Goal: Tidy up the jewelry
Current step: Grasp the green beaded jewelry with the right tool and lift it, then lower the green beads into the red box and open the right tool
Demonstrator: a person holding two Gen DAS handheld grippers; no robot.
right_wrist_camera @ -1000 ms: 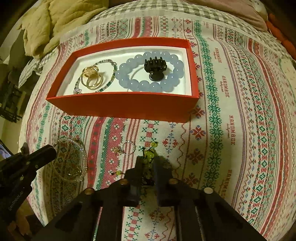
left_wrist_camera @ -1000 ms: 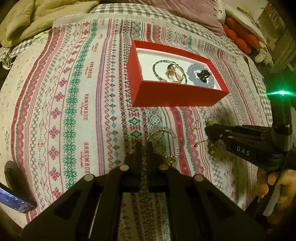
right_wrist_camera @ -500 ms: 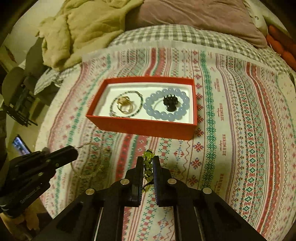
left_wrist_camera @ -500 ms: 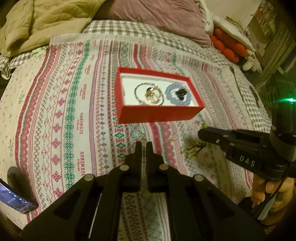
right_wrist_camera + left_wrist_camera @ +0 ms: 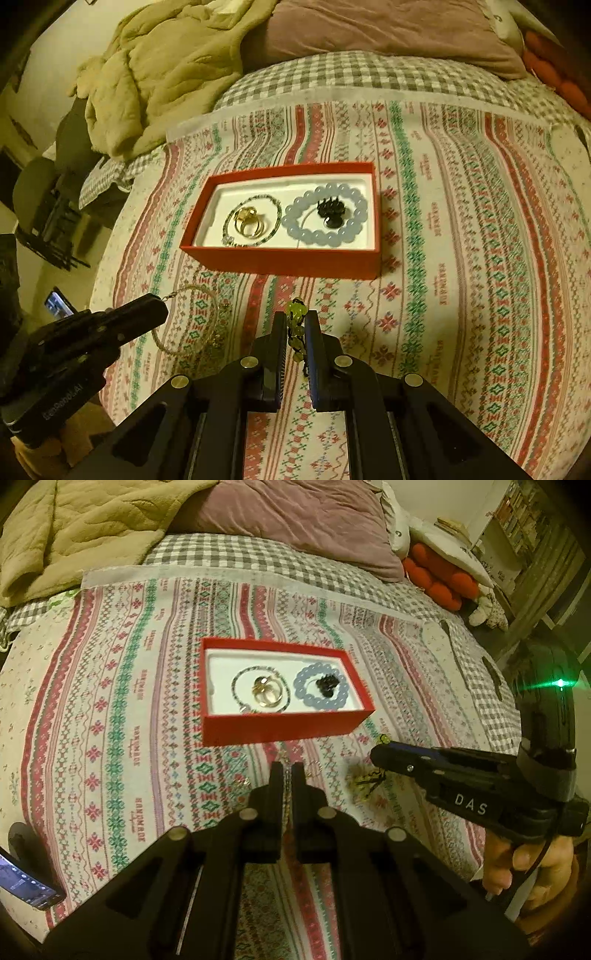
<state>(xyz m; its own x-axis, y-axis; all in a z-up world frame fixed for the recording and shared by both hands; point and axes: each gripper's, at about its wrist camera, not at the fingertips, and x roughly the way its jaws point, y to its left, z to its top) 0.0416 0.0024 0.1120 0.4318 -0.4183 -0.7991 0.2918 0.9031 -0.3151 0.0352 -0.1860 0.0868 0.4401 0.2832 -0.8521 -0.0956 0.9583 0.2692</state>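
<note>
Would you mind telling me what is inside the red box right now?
The red box holds a thin beaded bracelet around gold rings, and a blue bead bracelet around a black claw clip.

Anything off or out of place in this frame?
Nothing damaged or spilled. The red box sits flat, with the blue bead bracelet, black hair claw and gold rings tidy inside. The left gripper pinches a thin beaded bracelet; the right gripper pinches green bead earrings.

1. Bed (image 5: 369, 74), grey checked sheet, patterned striped cloth (image 5: 480, 258) spread over it.
2. Red box (image 5: 280, 262) on cloth, centre.
3. Far: purple pillow (image 5: 388, 26), beige blanket (image 5: 155, 74) far left.
</note>
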